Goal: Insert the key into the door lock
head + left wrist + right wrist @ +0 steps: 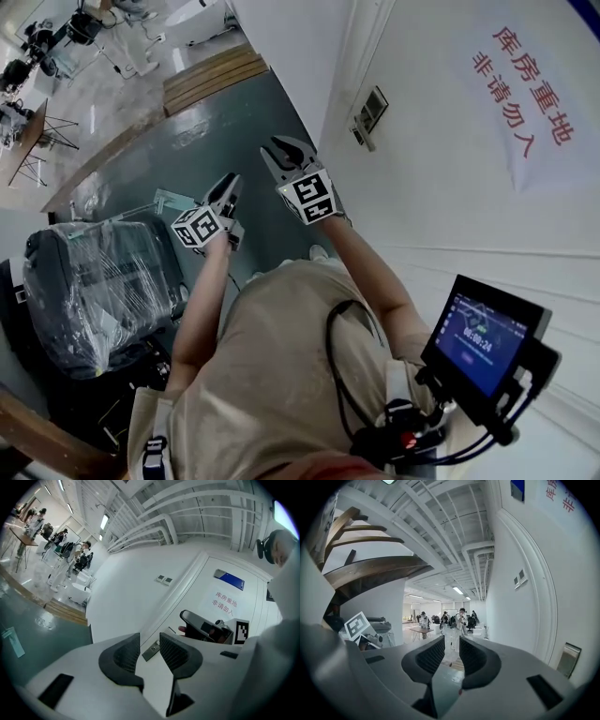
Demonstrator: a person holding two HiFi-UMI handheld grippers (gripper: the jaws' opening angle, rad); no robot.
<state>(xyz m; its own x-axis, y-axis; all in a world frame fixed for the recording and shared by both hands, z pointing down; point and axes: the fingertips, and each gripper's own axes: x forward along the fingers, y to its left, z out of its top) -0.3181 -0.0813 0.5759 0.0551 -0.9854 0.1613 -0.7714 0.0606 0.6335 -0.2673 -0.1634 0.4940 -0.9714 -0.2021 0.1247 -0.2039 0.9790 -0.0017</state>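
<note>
Between the two dark ribbed pads of the left gripper (148,637) a narrow gap is open, and nothing is held in it. Through this gap, in the left gripper view, the metal plate of the door lock (150,650) shows far behind, on the edge of the white door (243,606). The right gripper (452,638) has its jaws the same way: a little apart, with no object between them, only the far room with some people (459,620) standing near a table. Where the key is, I cannot tell from any view.

From the head view, both grippers are raised in front of the person. The left gripper is lower and to the left, and the right gripper is higher and closer to the door. They are near each other but do not touch. Each one carries its cube with square markers. The door lock is above and to the right of the right gripper, clearly apart from its tips.

Farther right on the door is a white sign (525,89) with red characters. Below the grippers lies a grey-green floor (216,131), and at the left stands a dark machine wrapped in clear plastic (94,281). Pale wooden steps (211,75) are at the top. Low at the right, a small lit screen (483,333) with cables hangs at the person's chest.
</note>
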